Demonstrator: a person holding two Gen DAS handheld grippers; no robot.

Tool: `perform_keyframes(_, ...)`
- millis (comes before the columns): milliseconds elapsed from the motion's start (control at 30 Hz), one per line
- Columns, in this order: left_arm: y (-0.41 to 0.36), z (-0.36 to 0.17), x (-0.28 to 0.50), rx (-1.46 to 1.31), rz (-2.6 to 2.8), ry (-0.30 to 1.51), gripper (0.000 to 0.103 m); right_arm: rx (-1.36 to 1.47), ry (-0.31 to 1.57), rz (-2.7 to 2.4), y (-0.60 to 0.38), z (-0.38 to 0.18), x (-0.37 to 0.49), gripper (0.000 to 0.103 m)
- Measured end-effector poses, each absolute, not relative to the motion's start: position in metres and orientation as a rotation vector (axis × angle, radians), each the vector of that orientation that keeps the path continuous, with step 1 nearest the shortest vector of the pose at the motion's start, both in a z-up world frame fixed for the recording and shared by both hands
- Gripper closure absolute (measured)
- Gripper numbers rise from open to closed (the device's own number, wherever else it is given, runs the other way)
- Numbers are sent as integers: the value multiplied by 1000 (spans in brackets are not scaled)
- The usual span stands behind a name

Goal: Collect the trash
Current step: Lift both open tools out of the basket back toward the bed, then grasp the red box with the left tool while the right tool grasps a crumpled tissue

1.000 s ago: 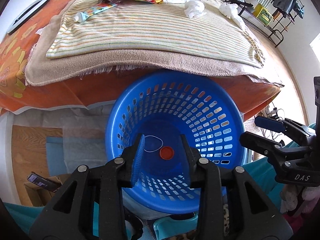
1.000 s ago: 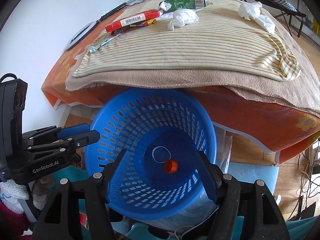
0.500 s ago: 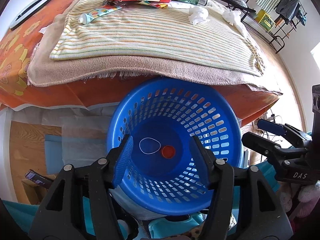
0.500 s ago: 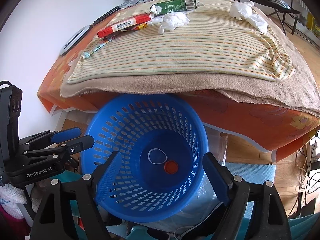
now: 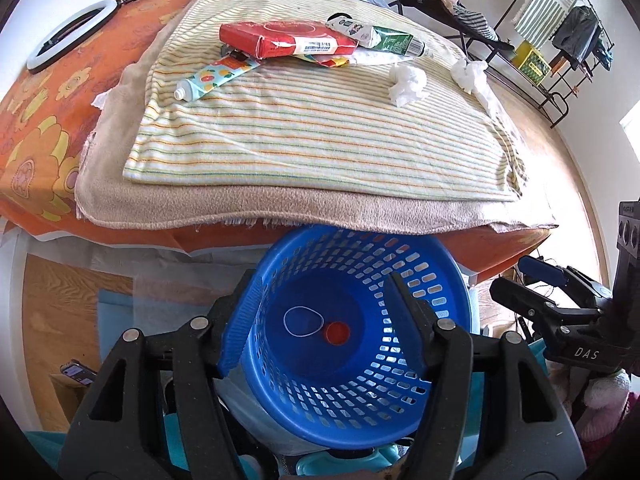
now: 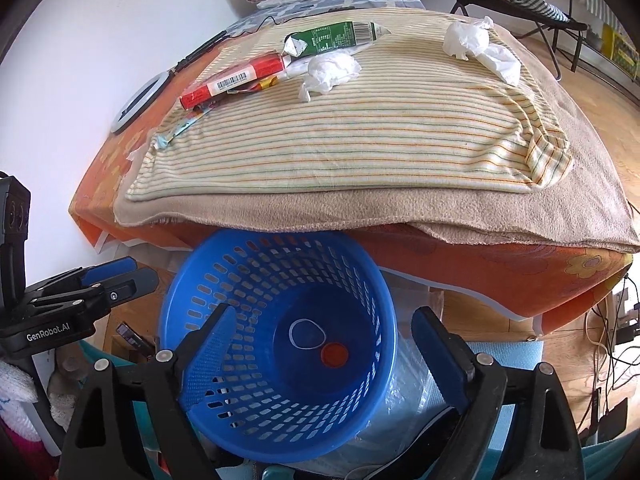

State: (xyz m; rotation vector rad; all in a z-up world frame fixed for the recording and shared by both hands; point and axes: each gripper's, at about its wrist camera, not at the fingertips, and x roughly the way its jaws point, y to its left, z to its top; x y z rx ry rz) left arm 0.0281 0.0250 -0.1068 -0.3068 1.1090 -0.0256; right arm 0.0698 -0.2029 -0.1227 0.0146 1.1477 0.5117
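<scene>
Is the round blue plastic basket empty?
Nearly. The round blue plastic basket holds only a small red cap and a thin white ring on its bottom.

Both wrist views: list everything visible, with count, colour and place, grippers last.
basket: 1, blue, on the floor against the bed's near edge
cap: 1, red, on the basket's bottom
ring: 1, white, on the basket's bottom, beside the cap
striped cloth: 1, cream with thin stripes, on the beige blanket
blanket: 1, beige, over the orange sheet
red box: 1, far side of the striped cloth
green carton: 1, flattened, behind the red box
tube: 1, patterned, white-capped, left of the red box
tissues: 2 wads, white, right part of the cloth
ring light: 1, white, far left on the sheet
left gripper: open, empty, above the basket
right gripper: jaws opening, empty, above the basket
</scene>
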Motion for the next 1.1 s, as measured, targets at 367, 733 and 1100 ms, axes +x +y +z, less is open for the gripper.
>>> perform_keyframes(367,52,-79,66,-341,-6,1051,38,-10,1075,483,-202,-101,95,12)
perform_keyframes(733,89,-72,121,-431,12,1043,38,3,982,465,-199,-85,128,9)
perform_keyframes(1100,134,-90,181,-655,25,1048,38,-36,1004,515,-172,-81,171,10)
